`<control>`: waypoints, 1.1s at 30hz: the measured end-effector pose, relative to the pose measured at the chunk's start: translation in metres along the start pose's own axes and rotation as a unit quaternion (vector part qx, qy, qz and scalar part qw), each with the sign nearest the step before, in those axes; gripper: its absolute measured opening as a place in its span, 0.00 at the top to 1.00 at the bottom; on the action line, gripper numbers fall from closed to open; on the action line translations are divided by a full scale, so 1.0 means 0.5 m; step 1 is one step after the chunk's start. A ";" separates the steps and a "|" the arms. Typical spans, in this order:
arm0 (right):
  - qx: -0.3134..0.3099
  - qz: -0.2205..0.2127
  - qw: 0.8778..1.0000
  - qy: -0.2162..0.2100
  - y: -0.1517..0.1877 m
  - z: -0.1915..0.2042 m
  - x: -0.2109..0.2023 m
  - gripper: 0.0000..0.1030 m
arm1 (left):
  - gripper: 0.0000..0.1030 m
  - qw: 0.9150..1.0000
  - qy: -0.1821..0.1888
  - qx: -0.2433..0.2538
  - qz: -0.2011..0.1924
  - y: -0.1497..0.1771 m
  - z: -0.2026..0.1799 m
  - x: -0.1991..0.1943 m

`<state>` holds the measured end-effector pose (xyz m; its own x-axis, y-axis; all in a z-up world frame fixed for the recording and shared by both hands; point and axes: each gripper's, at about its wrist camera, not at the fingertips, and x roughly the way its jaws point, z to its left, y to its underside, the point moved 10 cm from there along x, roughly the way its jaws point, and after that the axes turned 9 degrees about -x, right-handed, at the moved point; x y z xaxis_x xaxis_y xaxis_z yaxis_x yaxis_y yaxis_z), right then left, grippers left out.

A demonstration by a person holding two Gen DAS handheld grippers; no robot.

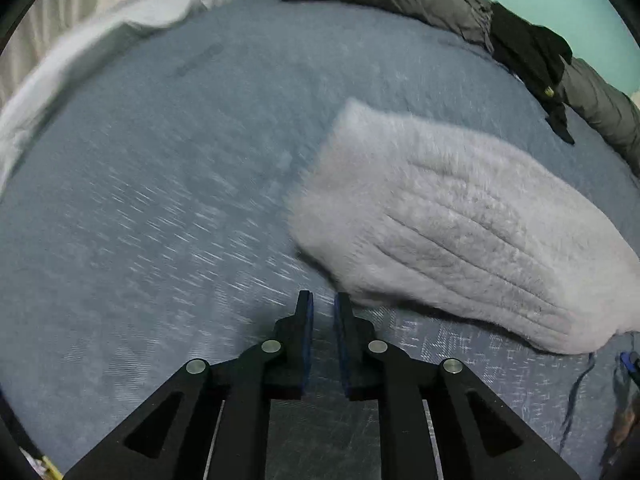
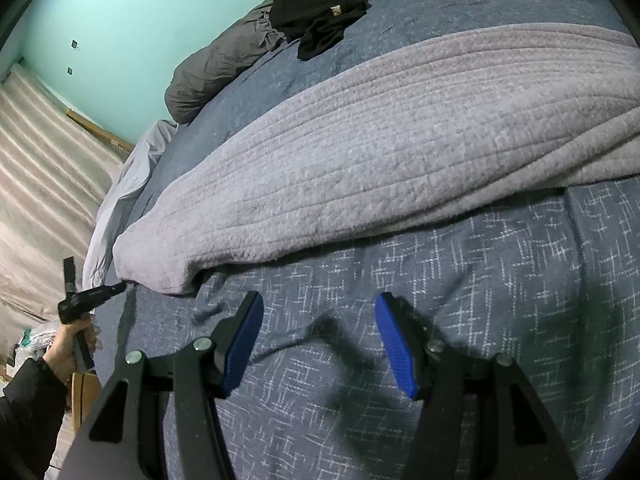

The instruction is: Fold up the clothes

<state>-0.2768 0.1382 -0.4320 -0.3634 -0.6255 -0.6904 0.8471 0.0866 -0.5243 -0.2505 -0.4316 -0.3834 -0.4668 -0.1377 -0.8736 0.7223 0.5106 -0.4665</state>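
Bed [image 2: 500, 320] with a blue crosshatch cover takes up most of both views, serving as the folding area. On it lies the grey fleece garment [image 2: 360, 152], ribbed, already doubled into a long band, so it reads as partly folded with at least one more fold to go. Grey duvet roll [image 2: 208, 80] and a black garment [image 2: 316, 12] sit pushed to the far edge by the green wall, likely parked out of the way; white sheet [image 1: 100, 40] bunched at the far left side. Right gripper [image 2: 320, 340]: fingers apart, nothing between them, hovering over bare cover, with the fleece's long edge just beyond the tips. Left gripper [image 1: 322, 308]: fingers nearly together with a thin gap, nothing visibly pinched; the fleece's rounded end lies just ahead and to the right of the tips, close but apparently not touching. Right view shows the person's hand [image 2: 74, 340] holding that left tool at the fleece's near corner, probably lining up a pinch there.
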 end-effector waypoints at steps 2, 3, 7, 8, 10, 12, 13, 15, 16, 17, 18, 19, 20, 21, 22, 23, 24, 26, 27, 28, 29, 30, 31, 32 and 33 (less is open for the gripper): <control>-0.002 0.001 1.000 -0.001 0.001 0.004 0.001 0.43 | 0.87 0.999 0.005 -0.023 -0.026 -0.029 -0.004 -0.036; -0.003 0.001 1.000 -0.001 0.001 0.005 0.001 0.43 | 0.85 0.999 0.009 -0.036 -0.039 -0.044 -0.007 -0.054; -0.005 0.004 1.000 0.001 0.005 0.007 0.004 0.43 | 0.80 0.998 0.029 0.014 -0.047 -0.058 -0.073 -0.080; -0.005 0.004 1.000 0.002 0.006 0.007 0.005 0.43 | 0.79 0.998 0.033 0.025 -0.044 -0.056 -0.089 -0.077; -0.005 0.006 1.000 0.002 0.008 0.006 0.006 0.43 | 0.79 0.998 0.037 0.045 -0.036 -0.056 -0.133 -0.061; -0.005 0.006 1.000 0.003 0.006 0.005 0.007 0.43 | 0.79 0.998 0.040 0.046 -0.018 -0.051 -0.156 -0.027; -0.005 0.005 1.000 0.003 0.005 0.005 0.007 0.43 | 0.79 0.998 0.037 0.042 -0.011 -0.055 -0.156 -0.005; -0.003 0.004 1.000 0.003 0.004 0.000 0.006 0.43 | 0.79 0.999 0.033 0.031 0.005 -0.059 -0.149 0.041; -0.002 0.004 1.000 0.003 0.003 -0.002 0.006 0.43 | 0.79 0.999 0.032 0.022 0.014 -0.058 -0.139 0.067; -0.001 0.003 1.000 0.003 0.002 -0.005 0.005 0.43 | 0.79 0.999 0.031 0.013 0.022 -0.057 -0.128 0.093; 0.001 0.002 1.000 0.003 0.002 -0.008 0.004 0.43 | 0.79 0.999 0.034 0.002 0.029 -0.050 -0.113 0.112; 0.001 0.002 1.000 0.004 0.001 -0.010 0.003 0.43 | 0.80 0.999 0.039 -0.007 0.031 -0.045 -0.101 0.124; 0.001 0.002 1.000 0.004 0.000 -0.010 0.004 0.43 | 0.80 0.999 0.044 -0.011 0.029 -0.044 -0.097 0.131; 0.002 0.002 1.000 0.004 0.000 -0.011 0.005 0.43 | 0.82 0.998 0.047 -0.014 0.026 -0.045 -0.097 0.136; 0.002 0.003 1.000 0.004 0.001 -0.011 0.005 0.43 | 0.83 0.998 0.051 -0.018 0.024 -0.046 -0.097 0.141; 0.001 0.003 1.000 0.004 0.001 -0.010 0.005 0.43 | 0.83 0.999 0.047 -0.015 0.019 -0.050 -0.100 0.141; 0.000 0.003 1.000 0.005 0.002 -0.010 0.005 0.43 | 0.83 0.999 0.039 -0.010 0.013 -0.056 -0.105 0.139; 0.000 0.004 1.000 0.005 0.003 -0.008 0.006 0.43 | 0.84 1.000 0.024 0.001 0.001 -0.067 -0.114 0.133; -0.001 0.004 1.000 0.004 0.002 -0.007 0.006 0.43 | 0.84 1.000 0.022 0.003 -0.007 -0.077 -0.118 0.127; -0.002 0.004 1.000 0.004 0.002 -0.007 0.006 0.43 | 0.84 1.000 0.022 0.004 -0.017 -0.089 -0.122 0.119; -0.002 0.004 1.000 0.004 0.002 -0.007 0.006 0.43 | 0.84 0.999 0.024 0.004 -0.023 -0.093 -0.126 0.110; -0.001 0.003 1.000 0.004 0.002 -0.006 0.007 0.43 | 0.84 0.999 0.029 0.001 -0.023 -0.092 -0.128 0.103; -0.001 0.004 1.000 0.003 0.002 -0.007 0.007 0.43 | 0.83 0.999 0.035 -0.004 -0.022 -0.090 -0.129 0.096; 0.000 0.004 1.000 0.003 0.001 -0.006 0.008 0.43 | 0.82 0.999 0.039 -0.008 -0.023 -0.083 -0.126 0.087; 0.000 0.003 1.000 0.003 0.001 -0.006 0.008 0.43 | 0.78 0.999 0.044 -0.011 -0.025 -0.073 -0.120 0.077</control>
<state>-0.2789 0.1379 -0.4366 -0.3598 -0.6205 -0.6967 0.8494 0.0912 -0.5199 -0.3254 -0.4044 -0.3919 -0.5451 -0.0891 -0.8336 0.6859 0.5243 -0.5046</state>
